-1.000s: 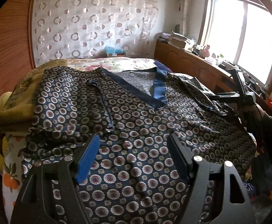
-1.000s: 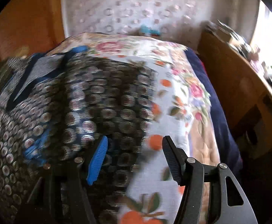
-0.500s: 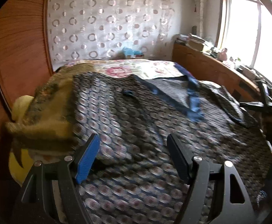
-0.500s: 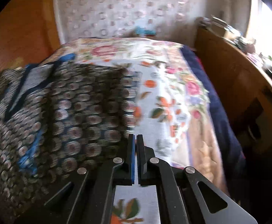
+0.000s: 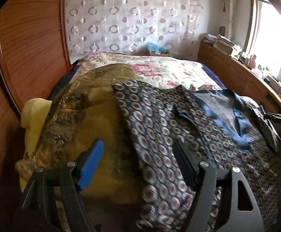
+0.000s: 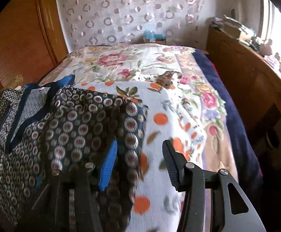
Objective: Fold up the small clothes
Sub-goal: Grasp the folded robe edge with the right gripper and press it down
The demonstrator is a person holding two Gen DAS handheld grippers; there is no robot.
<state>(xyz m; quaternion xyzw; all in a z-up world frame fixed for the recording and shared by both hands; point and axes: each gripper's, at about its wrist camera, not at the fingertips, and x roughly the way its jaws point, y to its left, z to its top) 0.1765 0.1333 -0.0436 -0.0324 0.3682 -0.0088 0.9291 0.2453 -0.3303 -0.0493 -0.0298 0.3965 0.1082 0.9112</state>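
A: Right tongs just reopened, nothing pinched; shirt edge lies between the jaws on the bedspread.

B: Left tongs open, now over the shirt's left edge beside the olive cloth. Sleeve fold likely next.

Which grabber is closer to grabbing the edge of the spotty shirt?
Probably the right gripper: its jaws have just been opening, and the spotty shirt's edge lies between them, unpinched. The left gripper is open too, straddling the shirt's other edge.
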